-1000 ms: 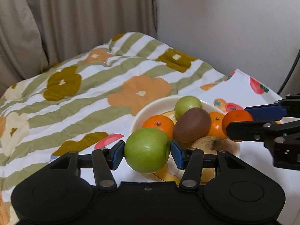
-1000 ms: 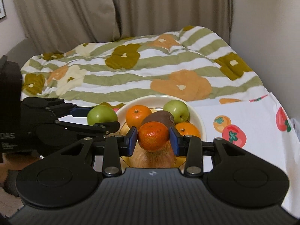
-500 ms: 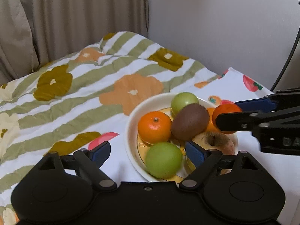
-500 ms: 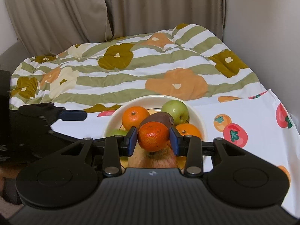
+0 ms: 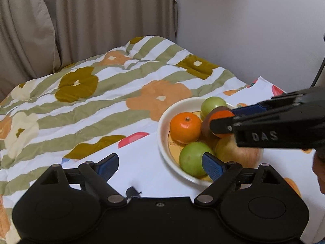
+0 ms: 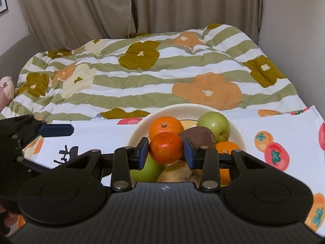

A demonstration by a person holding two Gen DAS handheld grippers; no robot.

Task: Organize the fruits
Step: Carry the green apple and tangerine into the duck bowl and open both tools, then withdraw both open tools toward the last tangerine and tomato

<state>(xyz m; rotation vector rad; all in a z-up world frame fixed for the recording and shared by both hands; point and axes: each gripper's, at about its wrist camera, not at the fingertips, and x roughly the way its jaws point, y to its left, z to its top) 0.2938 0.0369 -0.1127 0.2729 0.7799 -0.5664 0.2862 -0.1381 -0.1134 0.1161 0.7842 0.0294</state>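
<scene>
A cream bowl [image 5: 162, 130] on a fruit-print cloth holds a tangerine [image 5: 184, 127], a brown kiwi [image 6: 198, 136], a green apple at the back [image 5: 213, 104], a pale apple [image 5: 237, 152] and a green apple at the front [image 5: 191, 158]. My left gripper [image 5: 159, 163] is open and empty. Its right pad [image 5: 211, 165] is just beside the front apple, and its left pad is over the cloth. My right gripper [image 6: 166, 150] is shut on a second tangerine [image 6: 166, 147], held just above the fruit pile, and it reaches in from the right in the left wrist view [image 5: 223, 125].
The cloth [image 6: 284, 126] lies over a striped floral quilt [image 5: 101, 105] on a bed. Beige curtains [image 6: 182, 10] hang behind, and a bare wall [image 5: 243, 30] stands at the right. Part of a person's hand [image 5: 319, 168] shows at the right edge.
My left gripper opened and let the green apple go into the front of the bowl, then drew back to the left. The right gripper moved closer over the bowl with its tangerine.
</scene>
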